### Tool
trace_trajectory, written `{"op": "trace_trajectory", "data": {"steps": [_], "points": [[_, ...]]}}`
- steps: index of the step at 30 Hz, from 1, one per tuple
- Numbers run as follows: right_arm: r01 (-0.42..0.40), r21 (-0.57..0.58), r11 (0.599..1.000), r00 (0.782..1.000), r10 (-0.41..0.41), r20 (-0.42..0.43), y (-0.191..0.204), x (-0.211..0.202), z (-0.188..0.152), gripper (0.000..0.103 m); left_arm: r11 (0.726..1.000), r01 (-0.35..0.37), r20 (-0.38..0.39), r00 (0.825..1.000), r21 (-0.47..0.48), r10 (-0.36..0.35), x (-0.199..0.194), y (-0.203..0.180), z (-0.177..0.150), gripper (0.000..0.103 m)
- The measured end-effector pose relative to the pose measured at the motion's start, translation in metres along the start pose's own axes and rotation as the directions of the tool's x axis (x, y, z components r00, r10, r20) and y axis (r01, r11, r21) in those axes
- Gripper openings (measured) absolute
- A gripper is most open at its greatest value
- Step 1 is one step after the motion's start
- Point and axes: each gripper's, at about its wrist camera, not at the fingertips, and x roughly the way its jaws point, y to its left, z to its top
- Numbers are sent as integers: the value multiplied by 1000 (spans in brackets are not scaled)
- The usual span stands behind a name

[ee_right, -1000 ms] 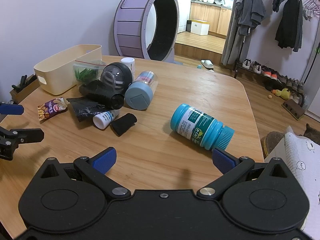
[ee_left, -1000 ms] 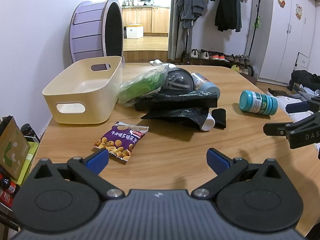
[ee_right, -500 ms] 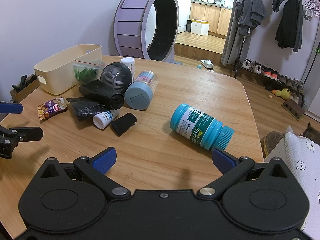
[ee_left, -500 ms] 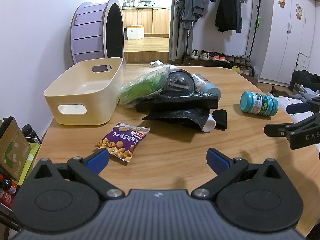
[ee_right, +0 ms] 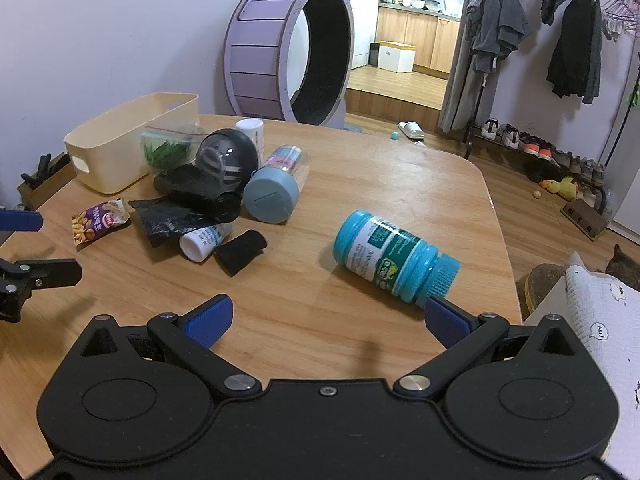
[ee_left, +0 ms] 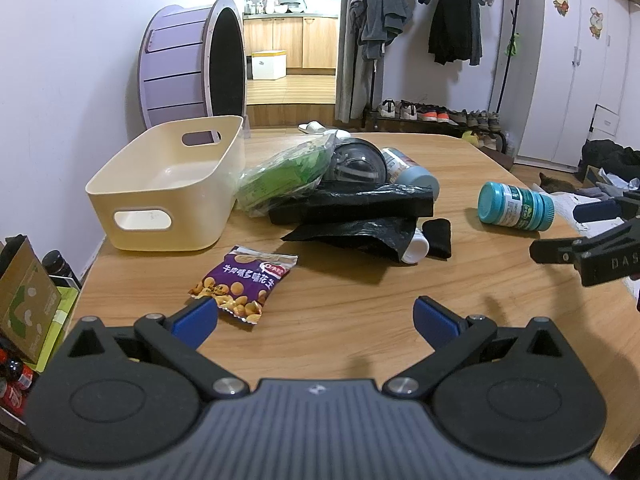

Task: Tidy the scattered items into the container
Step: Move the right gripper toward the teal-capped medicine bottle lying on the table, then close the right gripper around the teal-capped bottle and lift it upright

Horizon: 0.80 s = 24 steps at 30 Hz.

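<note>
A cream plastic bin (ee_left: 168,196) (ee_right: 120,148) stands at the table's far left, nothing in it that I can see. Beside it lies a heap: a green bag (ee_left: 288,172), a black dome (ee_left: 356,160), a grey-capped jar (ee_right: 276,192), black plastic bags (ee_left: 352,208), a small white bottle (ee_right: 200,240) and a black cloth roll (ee_right: 240,250). A purple snack packet (ee_left: 244,280) lies just ahead of my left gripper (ee_left: 316,316), which is open. A teal bottle (ee_right: 392,262) lies on its side near my open right gripper (ee_right: 328,316).
A large purple wheel (ee_left: 192,64) stands behind the table. A coat rack (ee_left: 440,20) and shoes (ee_left: 432,114) line the far wall. Boxes and bottles (ee_left: 24,304) sit off the table's left edge. Bare wood (ee_right: 304,320) lies under both grippers.
The left wrist view has shifted slightly, so the bin and packet sit a little further right and lower. The right gripper and the items have not moved.
</note>
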Motion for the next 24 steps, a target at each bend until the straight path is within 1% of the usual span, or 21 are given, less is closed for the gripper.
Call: {"op": "trace_trajectory", "data": {"steps": [6,10,13,15,16,18,21,24], "points": [[34,23,999,999,-35,27,-23,-2,-2,103,998,56,24,998,11,-56,-2,-7,-1,103],[51,63,997,996,-56,75,-46,1,-6,103,995,87,36,995,48,-89,-2,-19,-1,103],[86,52,995,994,-89,70,-57,7,-8,103,992,116,40,992,49,-118,-1,-24,0,103],[70,89,994,995,-76,64,-65,13,-9,103,990,137,42,989,44,-139,0,-26,1,103],[43,121,992,996,-51,67,-71,17,-11,103,989,145,45,988,43,-146,0,-28,1,103],[5,146,989,995,-19,95,-76,22,-13,102,987,157,50,986,44,-159,0,-30,2,103],[3,107,994,993,-15,117,-77,28,-13,99,985,169,52,984,42,-171,1,-32,3,103],[-37,52,998,986,28,162,-76,31,-12,98,983,182,51,982,34,-184,1,-33,4,103]]}}
